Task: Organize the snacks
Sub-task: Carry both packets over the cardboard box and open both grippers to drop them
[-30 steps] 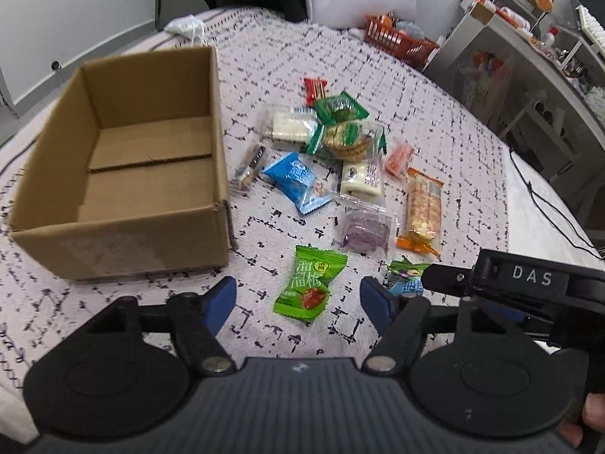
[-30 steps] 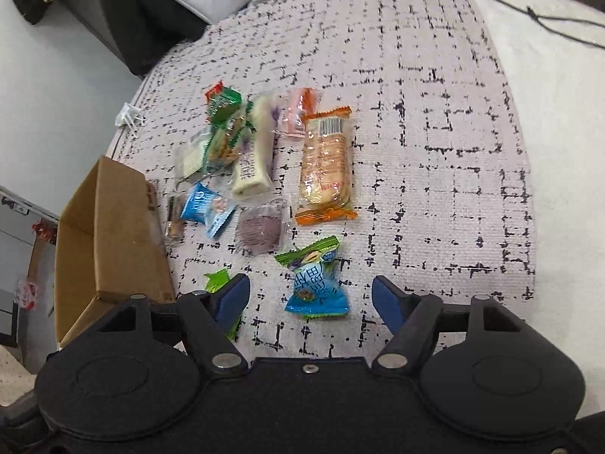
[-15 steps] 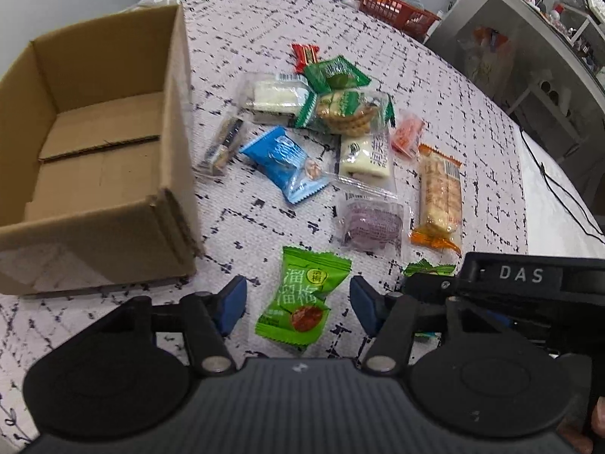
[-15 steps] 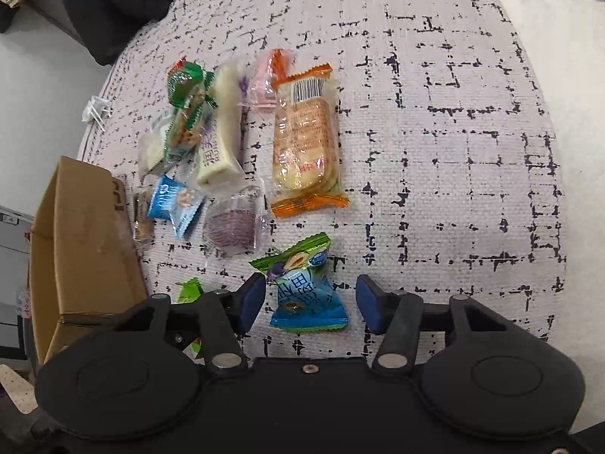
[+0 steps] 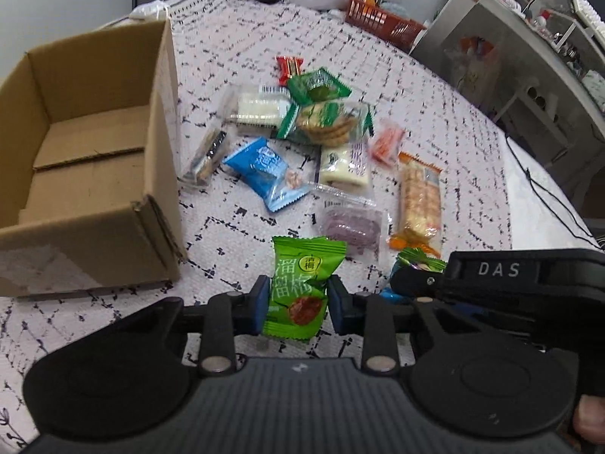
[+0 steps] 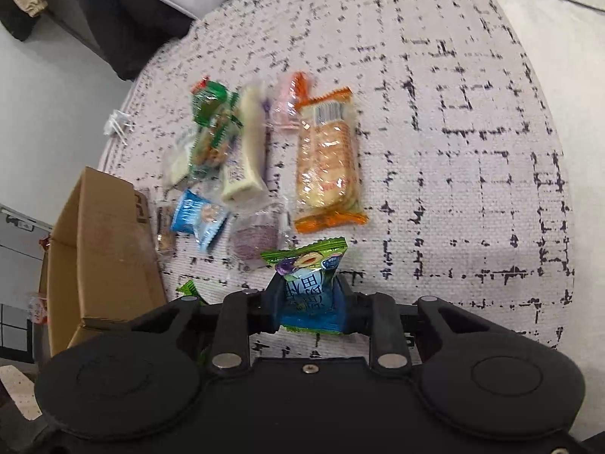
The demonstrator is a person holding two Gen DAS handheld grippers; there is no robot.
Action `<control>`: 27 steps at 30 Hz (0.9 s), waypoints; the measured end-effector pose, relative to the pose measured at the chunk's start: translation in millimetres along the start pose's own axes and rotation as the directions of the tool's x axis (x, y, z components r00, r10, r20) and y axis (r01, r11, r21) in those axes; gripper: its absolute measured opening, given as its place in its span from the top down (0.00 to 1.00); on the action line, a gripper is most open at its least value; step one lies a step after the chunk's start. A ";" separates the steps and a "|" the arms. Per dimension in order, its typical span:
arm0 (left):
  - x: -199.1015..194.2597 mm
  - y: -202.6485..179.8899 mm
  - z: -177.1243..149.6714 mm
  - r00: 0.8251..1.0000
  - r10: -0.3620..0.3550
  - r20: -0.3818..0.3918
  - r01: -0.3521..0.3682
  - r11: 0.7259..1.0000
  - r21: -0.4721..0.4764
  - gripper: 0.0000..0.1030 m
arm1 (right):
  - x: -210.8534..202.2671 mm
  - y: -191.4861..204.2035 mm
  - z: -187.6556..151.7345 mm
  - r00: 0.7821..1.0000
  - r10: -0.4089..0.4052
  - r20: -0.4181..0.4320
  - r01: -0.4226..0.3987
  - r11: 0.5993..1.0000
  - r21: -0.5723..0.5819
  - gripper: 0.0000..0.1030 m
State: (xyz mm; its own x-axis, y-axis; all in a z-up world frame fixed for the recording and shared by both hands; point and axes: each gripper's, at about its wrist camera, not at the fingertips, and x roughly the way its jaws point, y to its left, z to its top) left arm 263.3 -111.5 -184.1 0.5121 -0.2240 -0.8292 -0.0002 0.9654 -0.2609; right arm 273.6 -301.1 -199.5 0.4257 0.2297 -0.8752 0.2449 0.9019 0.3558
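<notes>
Both of my hand-held grippers have just been closing: the left hand-held gripper point(image 5: 298, 299) now grasps the green plum packet point(image 5: 302, 283), the right hand-held gripper point(image 6: 311, 299) the blue-green candy packet point(image 6: 308, 283), both near on the bed point(image 6: 472, 113). Next, I judge, the empty cardboard box point(image 5: 87, 174) at left.

Green plum packet point(image 5: 302, 287): pinched between blue pads, upright.
Blue-green candy packet point(image 6: 310, 283): pinched likewise.
Cardboard box point(image 5: 94, 174): open, left of scattered snacks.

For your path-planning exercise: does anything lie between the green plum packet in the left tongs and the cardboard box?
Nothing visible does. Only bare patterned cloth separates the green plum packet from the cardboard box.
</notes>
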 end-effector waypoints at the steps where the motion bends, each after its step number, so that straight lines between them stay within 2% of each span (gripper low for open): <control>1: -3.8 -0.7 0.6 1.000 0.003 0.007 -0.003 1.000 0.000 0.70 | -2.3 0.9 0.0 1.000 0.004 0.008 -0.004 1.000 -0.003 0.75; 5: -26.6 -1.1 1.6 0.999 0.008 0.044 -0.008 1.000 -0.001 0.70 | -15.1 8.3 -0.5 0.998 0.042 0.055 -0.040 0.998 -0.040 0.75; 11: -60.9 1.1 3.6 0.994 0.021 0.112 -0.021 1.000 -0.004 0.70 | -35.2 20.9 -3.4 0.984 0.145 0.106 -0.136 0.987 -0.084 0.75; 18: -93.2 16.0 3.9 0.983 0.056 0.176 -0.051 0.998 -0.032 0.70 | -55.0 56.0 -7.5 0.955 0.244 0.168 -0.211 0.958 -0.194 0.75; 27: -124.3 48.4 5.4 0.968 0.104 0.228 -0.087 0.993 -0.085 0.70 | -56.4 88.1 -17.1 0.949 0.269 0.163 -0.224 0.942 -0.251 0.75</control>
State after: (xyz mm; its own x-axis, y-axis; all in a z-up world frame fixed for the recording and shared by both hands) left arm 204.3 -36.2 -91.0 0.6914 -0.0857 -0.7174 -0.1180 0.9662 -0.2292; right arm 256.2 -228.3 -124.4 0.6120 0.4014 -0.6814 -0.0834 0.8896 0.4491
